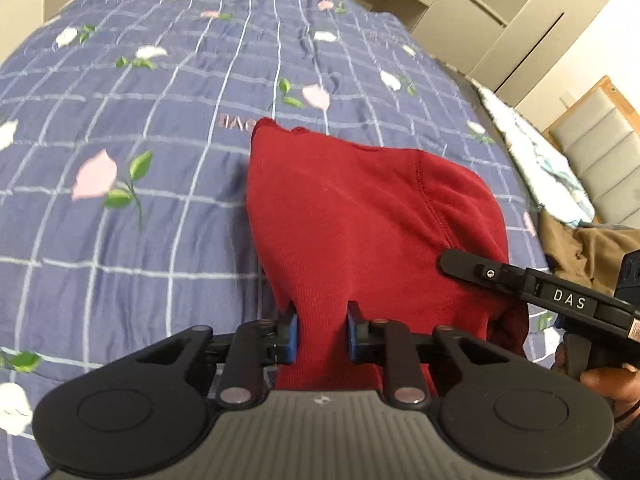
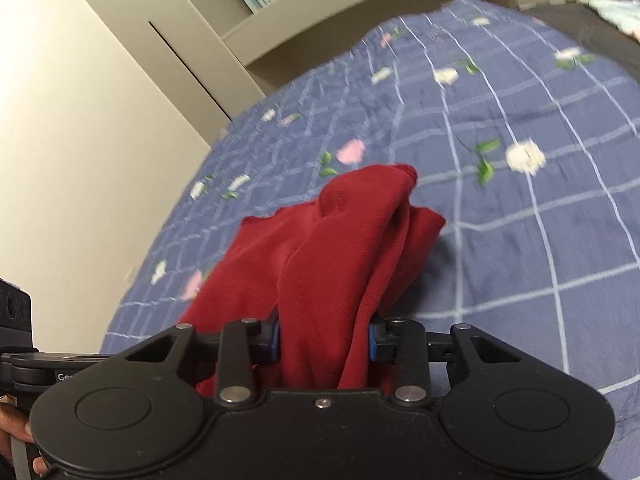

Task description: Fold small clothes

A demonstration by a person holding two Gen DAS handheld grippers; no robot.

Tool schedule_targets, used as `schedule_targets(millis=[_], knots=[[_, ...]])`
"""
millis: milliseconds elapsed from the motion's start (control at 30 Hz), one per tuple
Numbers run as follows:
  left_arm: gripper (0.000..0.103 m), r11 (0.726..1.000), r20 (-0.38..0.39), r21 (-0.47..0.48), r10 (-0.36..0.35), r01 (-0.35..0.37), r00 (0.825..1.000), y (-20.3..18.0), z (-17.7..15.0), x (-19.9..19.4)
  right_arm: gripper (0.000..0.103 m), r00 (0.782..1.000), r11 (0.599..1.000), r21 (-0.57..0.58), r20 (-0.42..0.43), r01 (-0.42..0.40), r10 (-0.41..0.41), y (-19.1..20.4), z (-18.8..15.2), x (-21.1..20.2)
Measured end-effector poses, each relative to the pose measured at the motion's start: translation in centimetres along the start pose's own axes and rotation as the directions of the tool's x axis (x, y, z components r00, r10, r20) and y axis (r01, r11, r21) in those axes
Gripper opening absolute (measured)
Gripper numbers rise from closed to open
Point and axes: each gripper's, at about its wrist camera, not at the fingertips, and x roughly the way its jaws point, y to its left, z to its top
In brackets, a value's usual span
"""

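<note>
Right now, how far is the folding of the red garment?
Done: the dark red knit garment is picked up. In hand: the left claw and right claw each pinch an edge, and it hangs bunched over the blue checked floral bedspread. Left: no flat fold shows yet; a brown cloth waits.

We see the garment [image 1: 360, 224] lying on the bedspread [image 1: 140, 128], its near edge running between the fingers of the left gripper [image 1: 322, 330] at six o'clock. At three o'clock of it the right gripper [image 2: 324, 344] also has cloth between its fingers. A heap of other clothing [image 1: 588, 252] lies at three o'clock, beyond it. Cabinets [image 1: 500, 12] stand behind the bed, from twelve to two o'clock.
</note>
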Motion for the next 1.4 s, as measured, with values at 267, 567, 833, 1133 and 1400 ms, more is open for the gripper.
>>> schedule_targets(millis=[267,567,833,1133,1400], knots=[[0.024,0.999,0.066,0.041,0.032,-0.035,0.997,3.1,0.5,-6.5,0.039,0.996,0.997,-0.003,0.038,-0.082,0.082,5.5,-0.4,0.2],[0.026,0.997,0.052,-0.048,0.069,-0.067,0.996,11.4,-2.5,-9.8,0.040,0.989,0.992,0.016,-0.072,-0.126,0.126,11.1,-4.1,6.0],[0.058,0.990,0.062,-0.126,0.074,-0.066,0.995,16.3,-6.3,-9.7,0.062,0.996,1.000,-0.013,-0.086,-0.017,0.016,12.1,-6.8,6.9],[0.075,0.991,0.016,-0.107,0.086,-0.084,0.996,15.4,-9.5,-10.9,0.092,0.997,0.973,-0.217,0.002,0.082,-0.083,17.5,-8.9,3.5],[0.072,0.982,-0.068,-0.162,0.090,-0.100,0.994,17.6,-11.5,-10.0,0.092,0.949,0.907,-0.297,-0.014,0.298,-0.316,13.6,-12.8,1.9]])
